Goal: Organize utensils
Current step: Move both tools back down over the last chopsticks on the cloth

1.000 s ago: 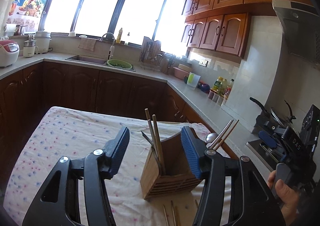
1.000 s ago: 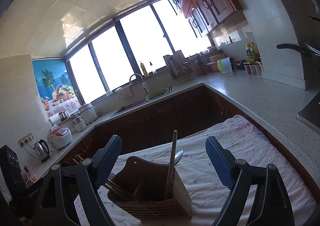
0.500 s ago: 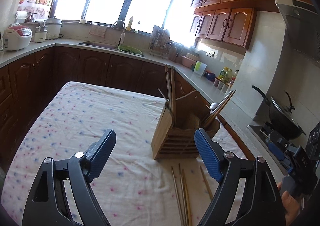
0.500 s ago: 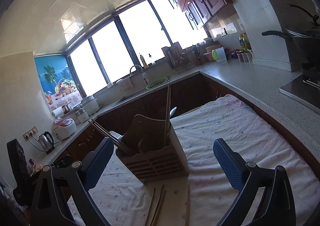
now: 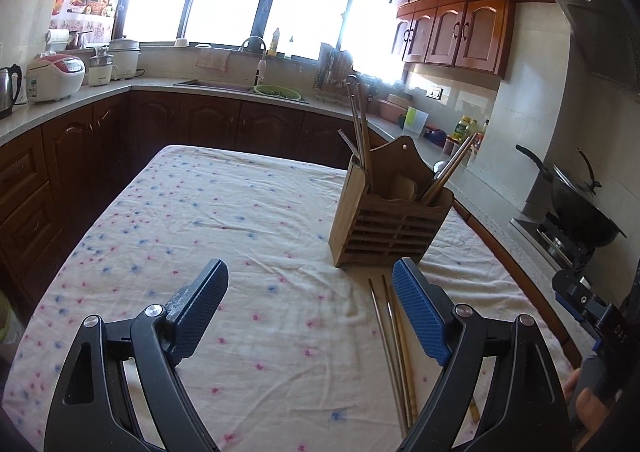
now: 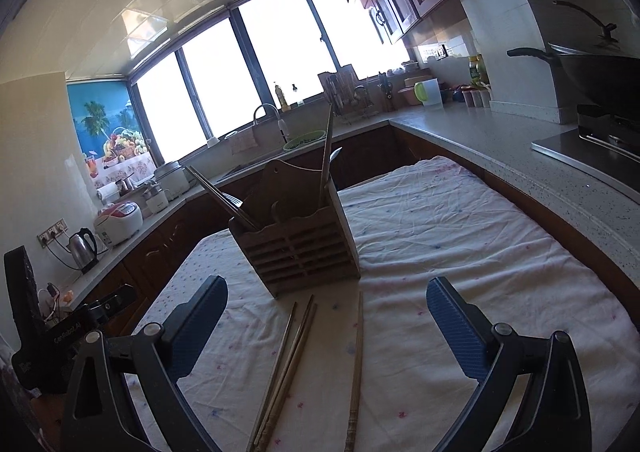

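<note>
Loose chopsticks [image 6: 298, 368] lie flat on the cloth-covered surface [image 5: 200, 220] just in front of the wooden utensil holder [image 5: 390, 218]. The left claw [image 5: 308, 312], its jaws just opened further, and the right claw [image 6: 328, 324] gape wide, empty. Light, stiff and thin, the sticks probably roll; pinching mid-shaft looks safest.

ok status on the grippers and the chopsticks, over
Left gripper and right gripper open, empty. Loose chopsticks flat on the tablecloth before the wooden utensil holder. Nothing in the way.
</note>
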Demonstrator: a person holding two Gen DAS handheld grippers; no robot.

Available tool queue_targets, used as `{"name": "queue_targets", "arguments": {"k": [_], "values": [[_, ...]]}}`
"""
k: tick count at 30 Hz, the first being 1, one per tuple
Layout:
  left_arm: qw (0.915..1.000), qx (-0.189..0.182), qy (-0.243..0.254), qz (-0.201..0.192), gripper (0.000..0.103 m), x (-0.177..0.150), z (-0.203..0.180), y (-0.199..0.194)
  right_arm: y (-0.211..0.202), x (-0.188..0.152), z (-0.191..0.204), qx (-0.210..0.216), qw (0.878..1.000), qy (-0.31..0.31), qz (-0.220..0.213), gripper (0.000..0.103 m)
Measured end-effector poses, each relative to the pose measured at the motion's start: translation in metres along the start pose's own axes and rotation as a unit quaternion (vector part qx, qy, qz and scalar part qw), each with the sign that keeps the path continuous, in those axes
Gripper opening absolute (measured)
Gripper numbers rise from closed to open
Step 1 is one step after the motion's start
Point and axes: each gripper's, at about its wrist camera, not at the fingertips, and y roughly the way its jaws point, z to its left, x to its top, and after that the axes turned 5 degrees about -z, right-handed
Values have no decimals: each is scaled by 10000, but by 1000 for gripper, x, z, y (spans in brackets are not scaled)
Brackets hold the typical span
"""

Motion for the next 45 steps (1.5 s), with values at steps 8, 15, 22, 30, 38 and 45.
{"name": "queue_targets", "arguments": {"k": [8, 15, 22, 30, 38, 45], "values": [[9997, -31, -162, -173, 102, -20, 11, -10, -10, -13, -3, -84, 10000, -30, 2, 101], [9963, -846, 56, 124, 102, -26, 4, -8, -10, -21, -5, -156, 9998, -56, 72, 101], [9899, -1419, 74, -30, 102, -26, -1, -19, -13, -23, -8, -228, 9997, -113, 32, 101], [9939, -1026, -42, 401, 103, -27, 2, 4, -1, -28, -17, -227, 9995, -43, 211, 101], [9924, -638, 220, 1030, 102, -24, -19, 44, 24, -27, -16, -127, 9978, -229, 606, 90], [9831, -590, 674, 1595, 77, -23, -49, 94, 68, -29, -17, -221, 9910, -348, 1276, 53]]}}
